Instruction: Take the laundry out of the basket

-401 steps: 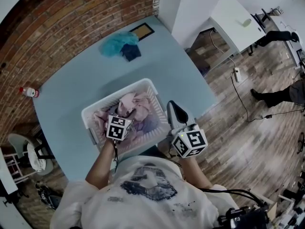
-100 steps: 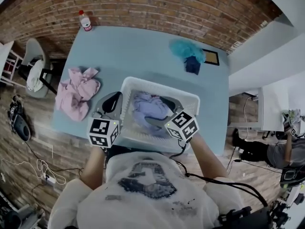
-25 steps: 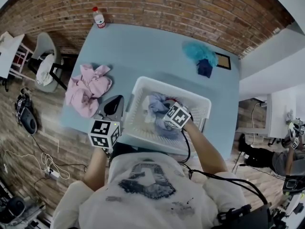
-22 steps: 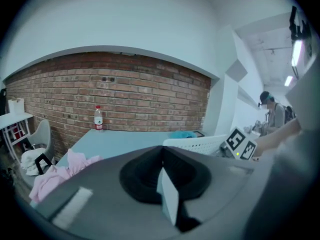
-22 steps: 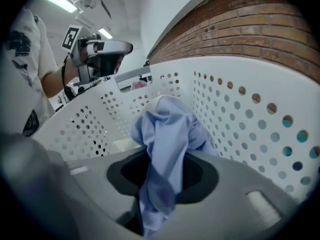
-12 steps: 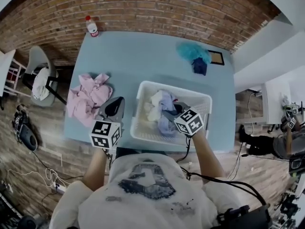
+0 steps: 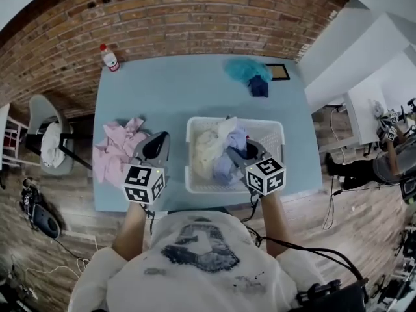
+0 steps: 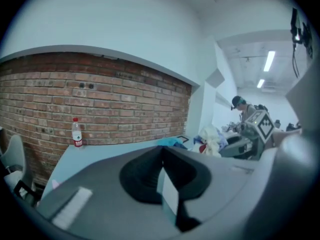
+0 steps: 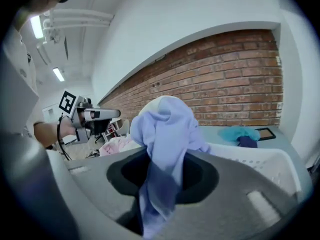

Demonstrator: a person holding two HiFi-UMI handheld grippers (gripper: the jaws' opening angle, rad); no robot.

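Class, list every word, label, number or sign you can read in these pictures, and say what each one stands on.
No text here can be read.
Bottle: red label, print too small to read.
Left marker cube and right marker cube: black-and-white square patterns, no letters or numbers.
Shirt print: grey graphic, too blurred to show any words.
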